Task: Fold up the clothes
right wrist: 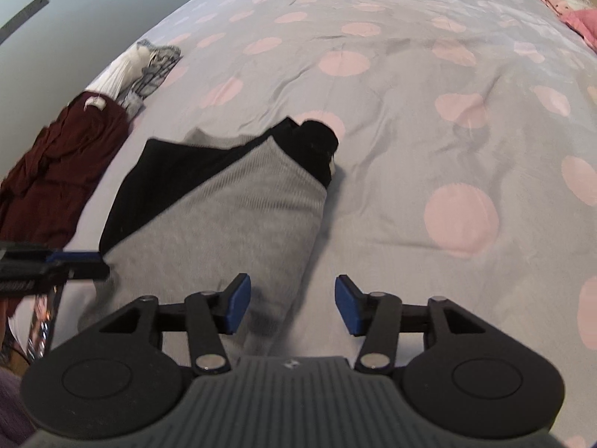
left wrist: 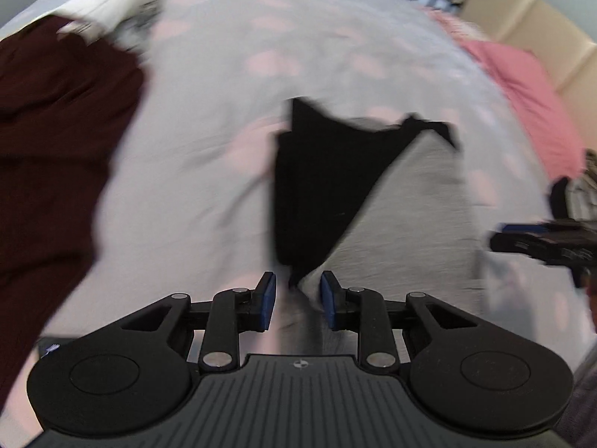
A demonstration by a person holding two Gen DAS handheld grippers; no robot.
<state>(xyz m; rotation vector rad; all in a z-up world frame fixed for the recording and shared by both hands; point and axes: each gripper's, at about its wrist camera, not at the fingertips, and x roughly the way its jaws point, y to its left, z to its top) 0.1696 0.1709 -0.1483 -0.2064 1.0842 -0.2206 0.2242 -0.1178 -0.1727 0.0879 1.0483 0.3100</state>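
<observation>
Grey bedding with pink dots [right wrist: 410,119] spreads wide and bare to the right of the jaws and beyond them. On it lies the grey-and-black garment [right wrist: 231,209], partly folded, its long axis running away from both grippers, black lining showing along its left and far edges. The left gripper [left wrist: 297,300] stands at the near left corner, jaws narrowly apart with the grey edge between the pads, not visibly pinched. The right gripper [right wrist: 292,304] is over the near right edge, jaws wider apart, holding nothing. Both sit about equally near. A maroon garment [right wrist: 56,164] crowds the left, so free room probably lies rightward and ahead.
</observation>
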